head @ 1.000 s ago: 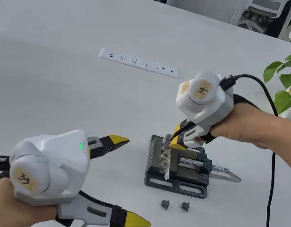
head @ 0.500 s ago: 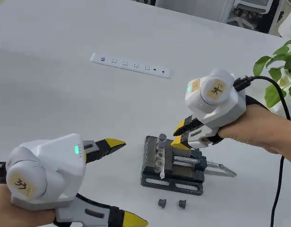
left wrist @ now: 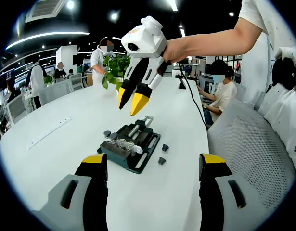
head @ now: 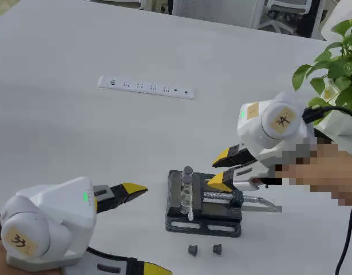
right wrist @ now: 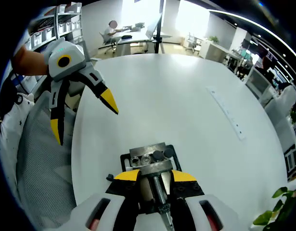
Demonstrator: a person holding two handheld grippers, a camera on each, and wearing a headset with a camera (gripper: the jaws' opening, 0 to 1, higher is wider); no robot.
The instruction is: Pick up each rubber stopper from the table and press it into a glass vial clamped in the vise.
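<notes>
At the vise (head: pixel 221 224) mid-worktop, your right gripper (head: pixel 221 169) has backed off right, released and empty, leaving a stopper (head: pixel 188 171) atop the far vial (head: pixel 187 184); two stoppers (head: pixel 193 250) wait on the near side, and your left gripper (head: pixel 144 229) hangs wide open.

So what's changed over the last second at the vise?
The right gripper, jaws open and empty, has pulled back to the right from the dark grey metal vise, leaving a grey rubber stopper seated on the end glass vial. Unchanged: open left gripper, two loose stoppers on the white table.
</notes>
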